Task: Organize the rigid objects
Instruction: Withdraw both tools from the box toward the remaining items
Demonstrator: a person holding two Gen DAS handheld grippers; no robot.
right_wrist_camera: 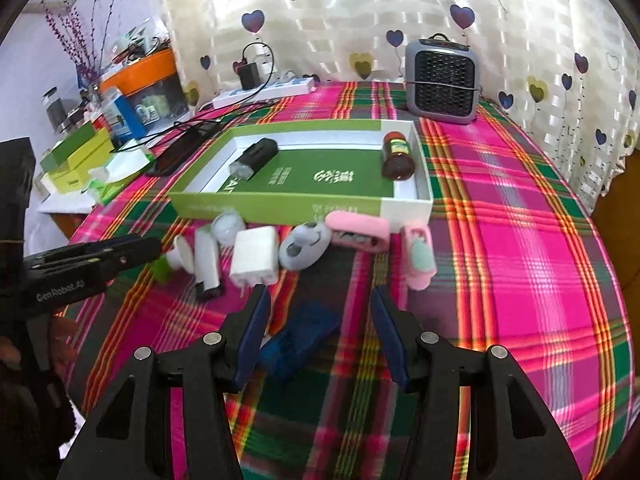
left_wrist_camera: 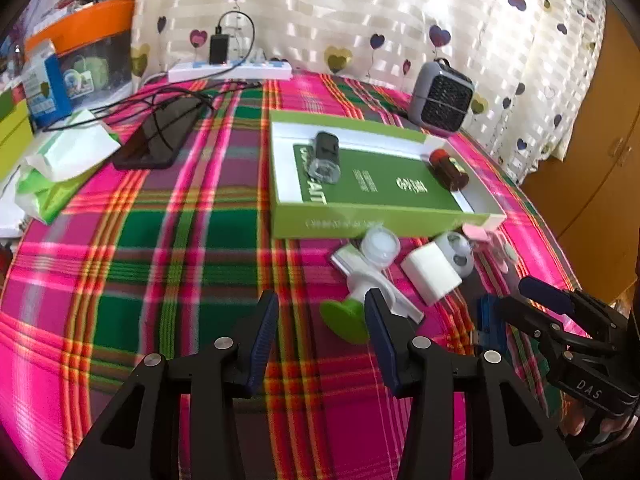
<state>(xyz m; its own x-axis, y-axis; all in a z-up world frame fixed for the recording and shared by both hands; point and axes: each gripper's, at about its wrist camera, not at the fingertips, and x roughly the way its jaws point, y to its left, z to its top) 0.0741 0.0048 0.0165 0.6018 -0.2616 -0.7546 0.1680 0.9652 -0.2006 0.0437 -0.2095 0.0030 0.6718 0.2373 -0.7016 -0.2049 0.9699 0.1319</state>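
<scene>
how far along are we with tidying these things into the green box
Done: a black cylinder and brown bottle lie in the green box. In hand: nothing; the open right gripper brackets a blue item. Left: white charger, grey toy, pink pieces.

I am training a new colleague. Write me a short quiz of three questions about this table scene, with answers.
1. True or false: the green box is empty.
2. Which object lies between the fingers of the right claw? A: blue object; B: white charger; C: brown bottle.
3. Fill in: both claws are ____.

Key: 1 false, the brown bottle and a black item lie inside. 2 A. 3 open; left claw.
</scene>
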